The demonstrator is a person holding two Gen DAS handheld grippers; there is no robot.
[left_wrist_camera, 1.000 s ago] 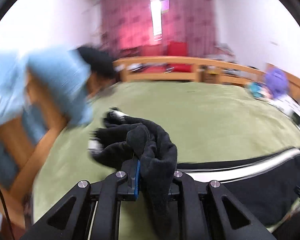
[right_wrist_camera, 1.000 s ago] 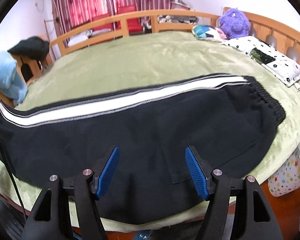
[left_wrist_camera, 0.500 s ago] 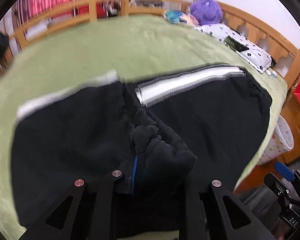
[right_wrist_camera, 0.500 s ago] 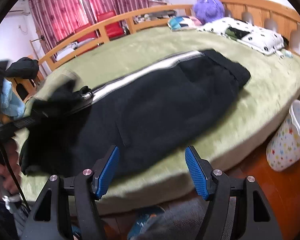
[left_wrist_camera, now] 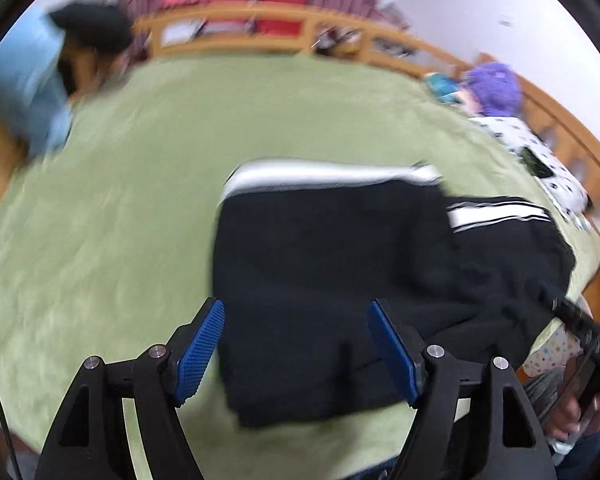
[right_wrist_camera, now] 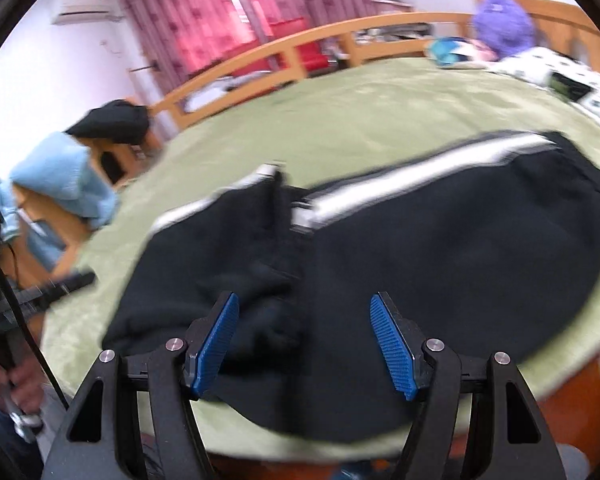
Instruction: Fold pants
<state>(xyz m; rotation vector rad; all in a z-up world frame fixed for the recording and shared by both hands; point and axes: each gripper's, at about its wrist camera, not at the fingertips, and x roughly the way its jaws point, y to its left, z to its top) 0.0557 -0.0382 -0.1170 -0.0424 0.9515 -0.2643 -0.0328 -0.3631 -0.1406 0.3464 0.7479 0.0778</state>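
Green bedspread (left_wrist_camera: 132, 216) bears folded black pants (left_wrist_camera: 340, 264); left claw (left_wrist_camera: 296, 344), just opened, and right claw (right_wrist_camera: 304, 344) gape empty.

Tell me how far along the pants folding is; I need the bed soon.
Done: the leg end of the black pants is laid back over the upper half on the green blanket, one fold. In hand: nothing; the left gripper has just opened and let the cloth go, and the right gripper is open above the near edge. Left: the bundle is loose and rumpled, so it probably needs smoothing and another fold.
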